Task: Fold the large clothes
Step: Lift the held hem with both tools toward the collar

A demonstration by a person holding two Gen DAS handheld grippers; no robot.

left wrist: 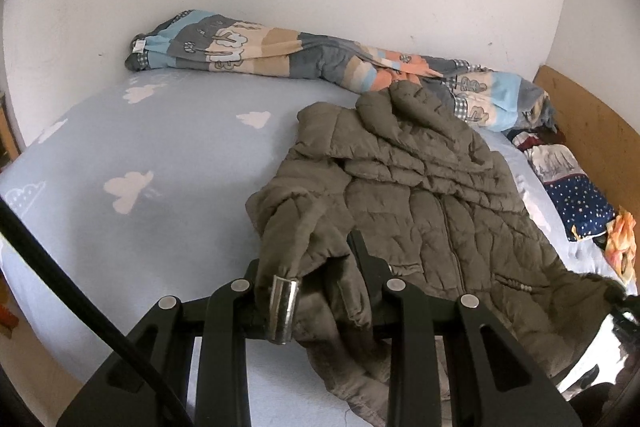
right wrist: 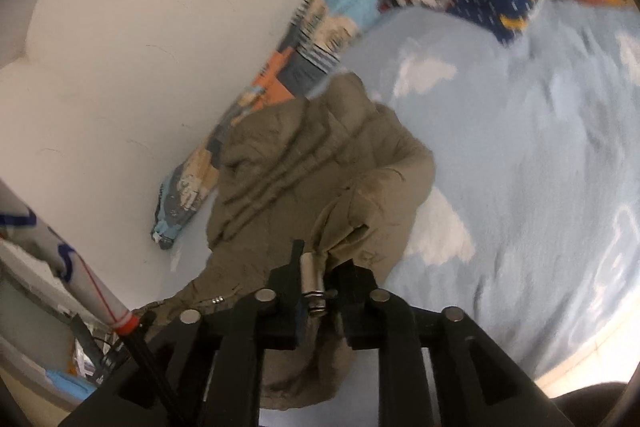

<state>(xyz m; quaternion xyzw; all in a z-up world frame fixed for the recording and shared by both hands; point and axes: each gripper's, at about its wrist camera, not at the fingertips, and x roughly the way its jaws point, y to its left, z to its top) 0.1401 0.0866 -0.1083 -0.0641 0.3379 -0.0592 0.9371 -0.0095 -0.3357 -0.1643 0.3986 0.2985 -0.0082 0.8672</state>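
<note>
Pale blue bedsheet [left wrist: 168,155] printed with white clouds is covering the mattress, and a white wall is rising behind it. Your olive quilted jacket [left wrist: 432,195] is lying crumpled on the sheet, occupying the 3 o'clock half of the left wrist view, its puffy stitched panels creasing heavily. A striped patchwork quilt [left wrist: 280,55] is lying rolled along the wall at 12 o'clock, touching the jacket's hood. A navy dotted pillow [left wrist: 576,203] is sitting at 3 o'clock. Your left gripper [left wrist: 316,267] is pinching a bunched fold of the jacket, fingers nearly together. Your right gripper [right wrist: 320,275] is clamping another jacket fold, fingers narrowly spaced around the fabric.
</note>
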